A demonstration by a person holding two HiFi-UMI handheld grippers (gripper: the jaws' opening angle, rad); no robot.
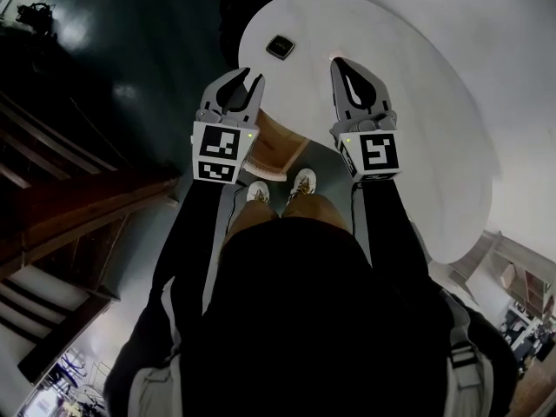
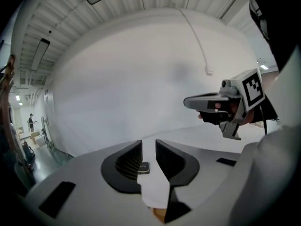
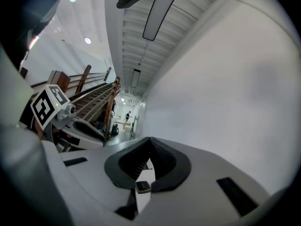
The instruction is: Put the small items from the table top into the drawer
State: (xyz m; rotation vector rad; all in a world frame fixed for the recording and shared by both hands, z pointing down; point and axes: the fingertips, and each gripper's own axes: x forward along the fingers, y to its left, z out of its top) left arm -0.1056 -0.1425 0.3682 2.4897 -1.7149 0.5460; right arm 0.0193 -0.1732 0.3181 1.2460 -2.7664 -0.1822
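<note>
A small dark square item (image 1: 280, 47) lies flat on the round white table (image 1: 417, 102). It also shows beyond the left jaws in the left gripper view (image 2: 143, 167), and low between the right fingers in the right gripper view (image 3: 143, 186). My left gripper (image 1: 253, 76) hovers at the table's near edge, just short of the item. Its jaws stand a narrow gap apart (image 2: 148, 147) with nothing between them. My right gripper (image 1: 338, 62) is over the table to the item's right, tips together (image 3: 150, 140) and empty. An open wooden drawer (image 1: 276, 146) shows below the table edge, between the two grippers.
Wooden stairs (image 1: 52, 198) rise at the left over a dark floor (image 1: 130, 50). The person's shoes (image 1: 301, 181) stand just behind the drawer. A plain white wall (image 2: 141, 79) lies beyond the table. Shelving (image 1: 521, 285) is at the far right.
</note>
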